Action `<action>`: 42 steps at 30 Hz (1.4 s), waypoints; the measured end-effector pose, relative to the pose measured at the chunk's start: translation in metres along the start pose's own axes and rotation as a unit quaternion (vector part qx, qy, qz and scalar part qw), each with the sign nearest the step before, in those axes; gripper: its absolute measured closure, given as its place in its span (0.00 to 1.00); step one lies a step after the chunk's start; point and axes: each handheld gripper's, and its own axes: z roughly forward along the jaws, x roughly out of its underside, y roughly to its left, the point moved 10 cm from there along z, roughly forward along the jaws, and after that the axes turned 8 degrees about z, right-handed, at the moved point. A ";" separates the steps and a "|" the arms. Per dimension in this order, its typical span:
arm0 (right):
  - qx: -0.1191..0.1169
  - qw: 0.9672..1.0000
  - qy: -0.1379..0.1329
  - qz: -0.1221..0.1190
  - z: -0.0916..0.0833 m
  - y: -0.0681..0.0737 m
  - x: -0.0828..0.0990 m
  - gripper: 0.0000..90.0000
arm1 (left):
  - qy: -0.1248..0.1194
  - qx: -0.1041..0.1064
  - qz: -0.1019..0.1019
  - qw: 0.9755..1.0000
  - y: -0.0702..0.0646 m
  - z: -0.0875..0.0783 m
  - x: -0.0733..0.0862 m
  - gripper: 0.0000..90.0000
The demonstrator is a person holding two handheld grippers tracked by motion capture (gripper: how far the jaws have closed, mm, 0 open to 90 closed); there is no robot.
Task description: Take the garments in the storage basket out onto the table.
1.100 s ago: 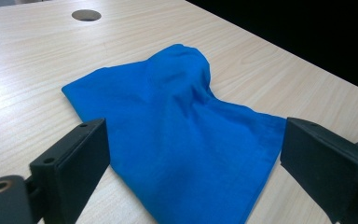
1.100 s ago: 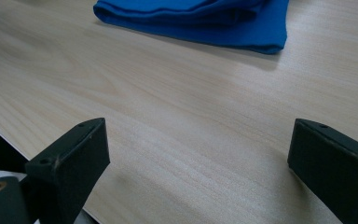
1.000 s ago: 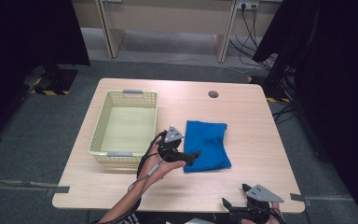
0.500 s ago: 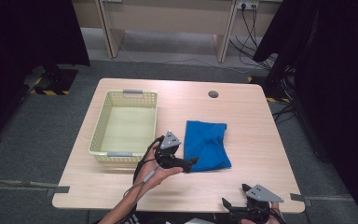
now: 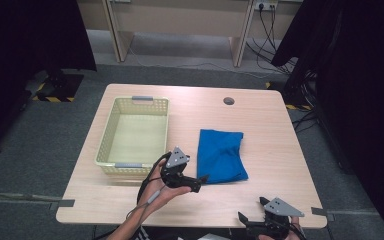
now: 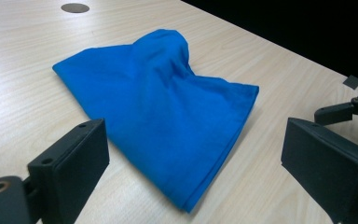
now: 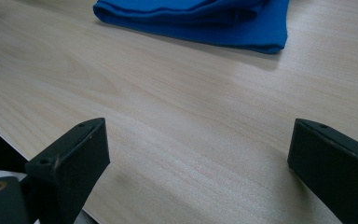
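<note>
While the blue cloth lies folded on the wooden table, just right of the frame's middle in the high view, the left gripper sits right at its lower-left corner, tips pointing at the fabric. Can't quite tell from above whether the tips touch the edge or are just beside it. In the left gripper view the jaws stand wide apart with nothing between them, and the cloth spreads across the centre of the frame, a rounded bump at its top and the folded corner coming down toward the bottom middle. It rests flat on the tabletop, not lifted anywhere.

The right gripper is down at the bottom edge of the high view, right of centre, over the near edge of the table and well apart from the cloth. Its own view shows both jaws spread wide too, holding nothing, bare wood between them and the cloth's folded edge along the top of the frame.

Left of the cloth, in the centre-left of the high view, is a pale yellow basket, near the left gripper but not touching it.
</note>
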 end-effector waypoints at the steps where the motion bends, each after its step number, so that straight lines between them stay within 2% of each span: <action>1: 0.000 1.000 0.000 0.000 0.000 0.000 0.000 0.06 | 0.000 0.000 -0.001 1.000 0.000 -0.001 0.002 0.08; 8: 0.000 1.000 0.000 -0.001 0.000 0.000 0.000 0.06 | -0.004 -0.004 0.002 1.000 -0.002 -0.011 0.010 0.08; 18: 0.000 1.000 0.000 0.000 0.000 0.000 0.000 0.06 | -0.001 0.002 0.011 1.000 -0.013 -0.020 0.021 0.08; 32: 0.000 1.000 0.000 0.000 0.000 0.000 0.000 0.06 | 0.002 -0.002 0.006 1.000 -0.012 -0.035 0.039 0.08; 42: 0.000 1.000 0.000 -0.001 0.000 0.000 0.000 0.06 | 0.002 -0.014 0.003 1.000 -0.007 -0.049 0.052 0.08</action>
